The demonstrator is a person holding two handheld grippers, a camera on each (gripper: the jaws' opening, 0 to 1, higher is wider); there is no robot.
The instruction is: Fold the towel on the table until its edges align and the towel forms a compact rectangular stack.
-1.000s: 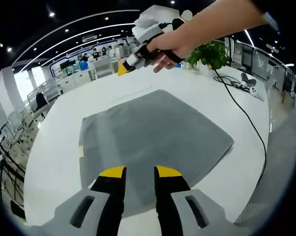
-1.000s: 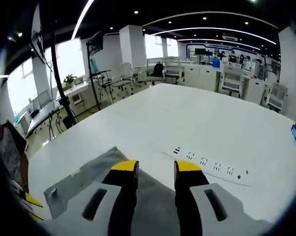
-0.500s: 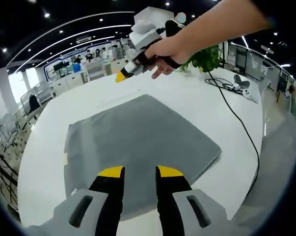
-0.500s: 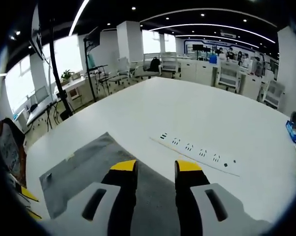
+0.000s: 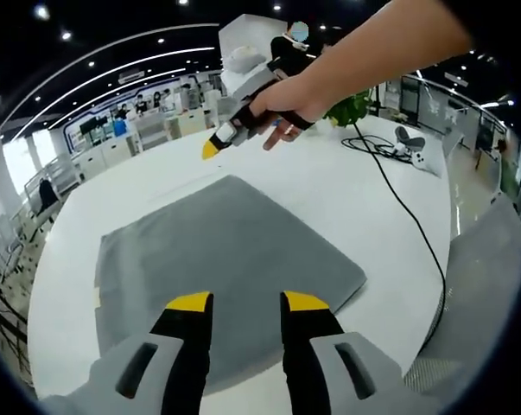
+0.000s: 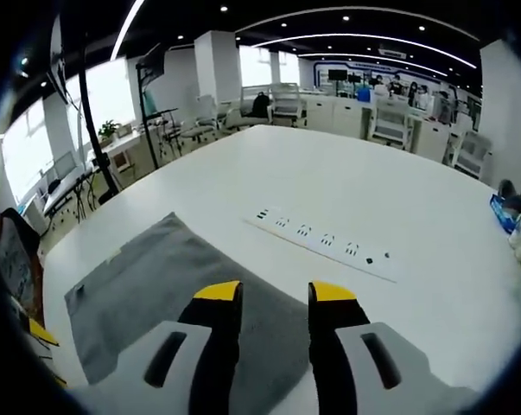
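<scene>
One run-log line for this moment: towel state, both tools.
towel: flat, unfolded on table | left tool: open, above near edge, empty | right tool: open, above towel, empty | fold: not started

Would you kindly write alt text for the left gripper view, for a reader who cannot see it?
A grey towel lies flat and unfolded on a white table, with the left gripper held above its near edge, jaws apart and empty. Beyond the towel a person's hand holds the right gripper in the air; a black cable trails across the table.
</scene>
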